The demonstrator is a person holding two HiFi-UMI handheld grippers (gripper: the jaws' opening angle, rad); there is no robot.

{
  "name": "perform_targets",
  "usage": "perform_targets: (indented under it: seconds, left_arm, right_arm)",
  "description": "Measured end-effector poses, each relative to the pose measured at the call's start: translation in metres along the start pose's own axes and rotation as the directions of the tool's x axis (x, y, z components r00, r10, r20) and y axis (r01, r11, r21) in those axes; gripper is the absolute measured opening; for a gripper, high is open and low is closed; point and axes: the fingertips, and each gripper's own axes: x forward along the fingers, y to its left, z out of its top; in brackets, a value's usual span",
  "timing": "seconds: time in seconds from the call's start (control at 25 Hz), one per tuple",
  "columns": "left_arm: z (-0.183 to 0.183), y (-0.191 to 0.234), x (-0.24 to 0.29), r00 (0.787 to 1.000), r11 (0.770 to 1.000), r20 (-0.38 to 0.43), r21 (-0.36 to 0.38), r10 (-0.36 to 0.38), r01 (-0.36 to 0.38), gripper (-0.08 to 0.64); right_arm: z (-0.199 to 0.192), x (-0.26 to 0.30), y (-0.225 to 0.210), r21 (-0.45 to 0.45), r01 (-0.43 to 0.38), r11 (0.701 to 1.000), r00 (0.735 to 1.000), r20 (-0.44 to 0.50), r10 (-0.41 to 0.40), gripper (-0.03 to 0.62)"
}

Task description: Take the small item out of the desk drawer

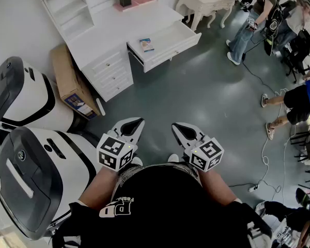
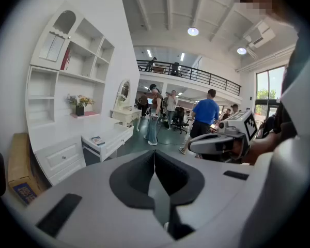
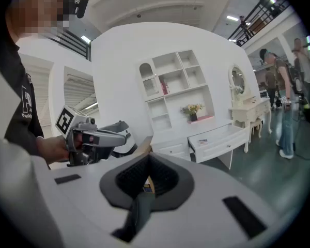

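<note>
Head view | left gripper (image 1: 138, 122) closed, empty | right gripper (image 1: 175, 126) closed, empty | small item (image 1: 146, 44) in open drawer (image 1: 173, 49) | label unreadable

Smooth white-painted desk (image 1: 144, 22); glossy dark grey floor (image 1: 196, 99), soft reflections; matt brown cardboard box (image 1: 67, 79)

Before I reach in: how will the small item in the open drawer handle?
The small item looks flat and thin: probably light, unlikely to roll. Lying flat in the drawer, it may slide when nudged. Stiffness: too small to tell.
</note>
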Motion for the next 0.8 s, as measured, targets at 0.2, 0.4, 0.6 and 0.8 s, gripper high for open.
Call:
perform_targets:
  seconds: [0.2,0.4,0.6,0.8]
  left_arm:
    - [0.001,0.0,-0.003,1.0,1.0,0.001,0.011,0.001,-0.001,0.015]
    - [-0.003,0.0,-0.006,1.0,1.0,0.001,0.009,-0.003,0.003,0.015]
    - [-0.005,0.006,-0.01,1.0,1.0,-0.003,0.008,-0.001,0.001,0.015]
    - [-0.007,0.021,-0.02,1.0,1.0,-0.001,-0.005,0.018,-0.018,0.015]
  right_arm:
    - [0.0,0.0,0.002,-0.003,0.003,1.0,1.0,-0.002,-0.003,0.006]
    - [-0.003,0.0,0.008,-0.003,-0.003,1.0,1.0,-0.005,0.003,0.006]
    - [-0.004,0.002,0.013,0.019,-0.005,1.0,1.0,0.004,0.004,0.006]
    - [-0.004,0.011,0.018,-0.006,0.057,0.998,0.998,0.001,-0.057,0.009]
